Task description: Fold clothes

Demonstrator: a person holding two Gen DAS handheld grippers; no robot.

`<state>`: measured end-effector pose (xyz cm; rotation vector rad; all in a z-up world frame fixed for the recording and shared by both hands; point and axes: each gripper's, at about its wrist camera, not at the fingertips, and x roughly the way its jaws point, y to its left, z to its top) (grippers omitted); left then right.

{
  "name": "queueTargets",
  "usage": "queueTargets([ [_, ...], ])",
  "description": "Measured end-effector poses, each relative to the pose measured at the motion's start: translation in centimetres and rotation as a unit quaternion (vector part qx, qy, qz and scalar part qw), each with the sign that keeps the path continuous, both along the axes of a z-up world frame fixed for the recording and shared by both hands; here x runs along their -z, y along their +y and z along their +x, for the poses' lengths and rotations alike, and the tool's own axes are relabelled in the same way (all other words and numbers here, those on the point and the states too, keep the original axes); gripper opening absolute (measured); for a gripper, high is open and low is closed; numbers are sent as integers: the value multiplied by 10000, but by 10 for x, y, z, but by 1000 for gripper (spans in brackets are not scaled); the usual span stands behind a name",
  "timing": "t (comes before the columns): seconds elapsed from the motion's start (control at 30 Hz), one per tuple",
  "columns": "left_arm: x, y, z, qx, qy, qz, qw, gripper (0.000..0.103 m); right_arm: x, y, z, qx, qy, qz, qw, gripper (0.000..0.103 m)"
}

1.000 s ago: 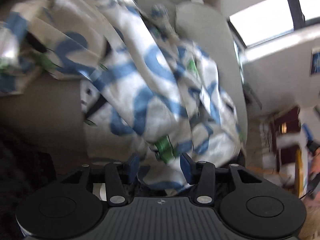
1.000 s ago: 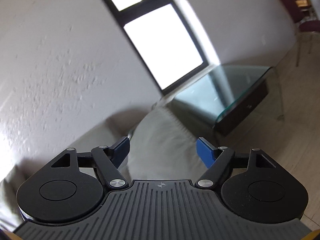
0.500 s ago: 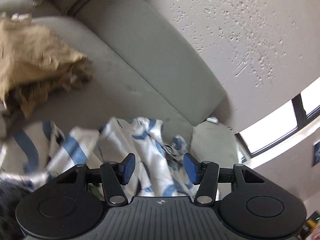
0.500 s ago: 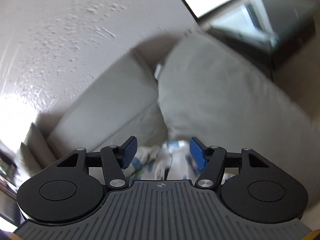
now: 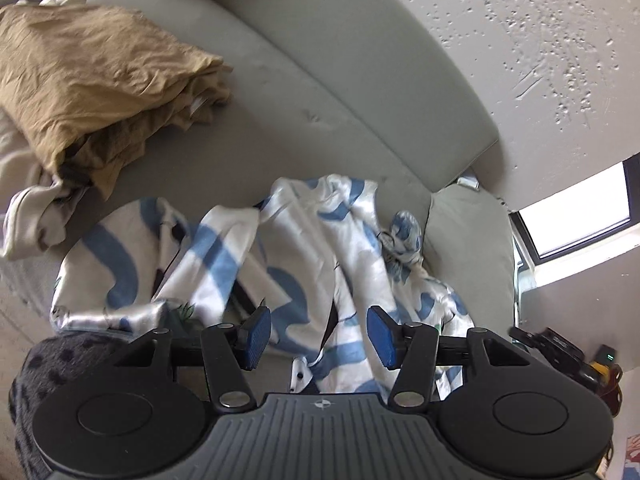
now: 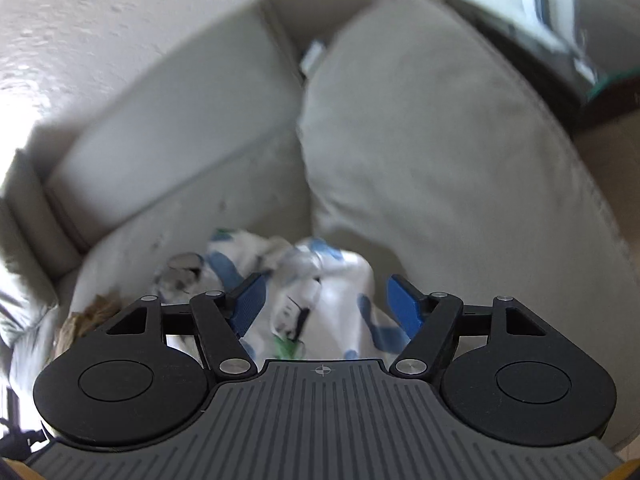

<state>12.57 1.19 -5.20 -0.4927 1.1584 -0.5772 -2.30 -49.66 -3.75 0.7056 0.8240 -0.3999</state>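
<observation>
Sofa (image 5: 344,92): crumpled garment (image 5: 304,248) at 6 o'clock; both hand-held grippers (image 5: 318,330) (image 6: 324,306) wide, empty. Advise pinching opposite edges, spreading flat.

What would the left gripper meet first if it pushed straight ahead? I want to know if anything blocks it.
Probably the blue-and-white patterned garment, crumpled on the sofa seat directly beyond the open left gripper. Nothing shows between them, though depth is uncertain.
</observation>
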Motion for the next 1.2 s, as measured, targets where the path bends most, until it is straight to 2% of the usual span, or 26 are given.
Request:
queueTargets([
  [0.07,1,9,-4,-51,116,-1,9999,52,20,-13,10,165,209,413,9988,73],
  [0.13,3,15,-10,-133,247,-96,9996,52,36,-18,18,247,365,593,9973,73],
  [0.27,8,8,-24,-54,362,-360,9987,53,60,-24,47,272,768,173,9965,73],
  [0.4,19,-7,-28,65,472,-490,9977,53,75,-22,74,-189,981,-224,9947,70],
  [0.47,23,-11,-26,73,496,-466,9977,53,77,-16,86,-522,991,-483,9925,61],
  [0.5,23,-12,-24,69,496,-482,9976,53,77,-11,91,-738,1054,-629,9897,35],
  [0.53,24,-13,-23,50,493,-512,9975,53,77,-6,96,-982,1124,-724,9861,0],
  [0.6,22,-13,-17,-8,484,-566,9972,53,73,4,105,-1260,1155,-994,9803,0],
  [0.67,12,-14,-9,-71,415,-660,9969,53,56,15,114,-1313,967,-1529,9747,0],
  [0.73,-11,-16,1,-118,134,-802,9966,53,20,18,122,-1100,463,-1867,9751,0],
  [0.83,-64,-16,9,-180,-598,-1150,9914,53,-79,20,129,-627,-793,-2346,9668,0],
  [0.87,-84,-15,9,-188,-862,-1301,9876,53,-120,23,124,-513,-1363,-2456,9584,0],
  [0.9,-101,-13,6,-169,-1108,-1457,9829,53,-162,30,114,-412,-1992,-2646,9427,0],
  [0.93,-115,-11,1,-138,-1328,-1610,9779,53,-203,41,100,-317,-2597,-2920,9199,0],
  [1.0,-142,-5,-9,-75,-1722,-1889,9667,56,-274,67,52,-209,-3764,-3388,8620,0],
  [1.03,-146,-2,-15,-49,-1815,-1975,9633,58,-305,79,25,-206,-4304,-3571,8288,0],
  [1.07,-148,1,-21,-28,-1872,-2042,9609,64,-327,92,-1,-279,-4628,-3712,8045,0],
  [1.13,-142,4,-33,71,-1802,-2071,9616,66,-348,113,-52,-540,-4984,-3926,7711,0],
  [1.17,-134,4,-39,152,-1670,-2019,9649,66,-349,122,-74,-696,-4993,-4032,7638,0],
  [1.2,-123,3,-43,229,-1502,-1938,9692,66,-343,128,-93,-870,-4903,-4065,7661,0],
])
